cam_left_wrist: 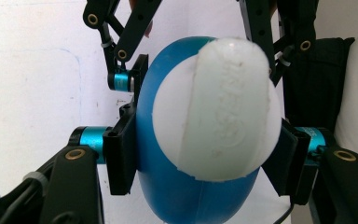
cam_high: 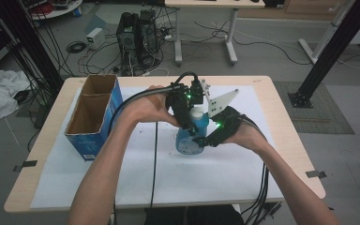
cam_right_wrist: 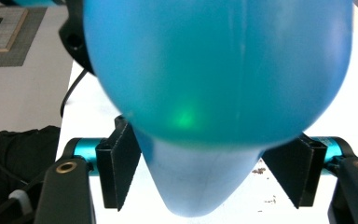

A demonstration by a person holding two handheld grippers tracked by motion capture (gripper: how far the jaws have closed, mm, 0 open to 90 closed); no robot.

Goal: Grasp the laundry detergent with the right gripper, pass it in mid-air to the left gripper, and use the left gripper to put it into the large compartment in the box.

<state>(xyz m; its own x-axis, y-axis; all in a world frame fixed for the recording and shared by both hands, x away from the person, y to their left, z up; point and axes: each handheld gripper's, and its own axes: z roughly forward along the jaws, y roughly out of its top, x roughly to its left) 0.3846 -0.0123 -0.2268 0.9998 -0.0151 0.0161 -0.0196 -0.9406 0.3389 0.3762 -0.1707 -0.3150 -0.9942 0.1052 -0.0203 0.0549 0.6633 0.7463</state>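
A cluttered workshop floor is seen from the high view, with cables and a black computer tower (cam_high: 136, 35) behind a light wooden tabletop (cam_high: 281, 117) that is covered by a big white paper sheet (cam_high: 206, 173). An open blue cardboard box with two compartments (cam_high: 93, 115) is parked at the left side of the sheet. Near the middle, a translucent blue plastic bottle with a white cap (cam_high: 191, 133) is stood upright on the sheet and is pinched from both sides: the left hand-held gripper (cam_high: 185, 119) is brought in from above-left around the upper part, and the right hand-held gripper (cam_high: 208, 137) is set low against the bottle's right side. Green lights are lit on both.

In the left gripper view, the bottle (cam_left_wrist: 168, 186) is looked down on from above, so the rounded white cap (cam_left_wrist: 223, 107) is front and centre. The left hand-held gripper (cam_left_wrist: 205, 158) is clamped on the blue body, with a pad pressed against each side. The right hand-held gripper's linkage (cam_left_wrist: 130, 42) is seen beyond, also against the bottle.

In the right gripper view, the blurry blue bottle body (cam_right_wrist: 214, 70) is way up close, and the right hand-held gripper (cam_right_wrist: 205, 172) is spread wider than the narrow part between its pads, so an actual grip can't be told from here. A few brown crumbs (cam_right_wrist: 259, 171) are scattered on the paper.
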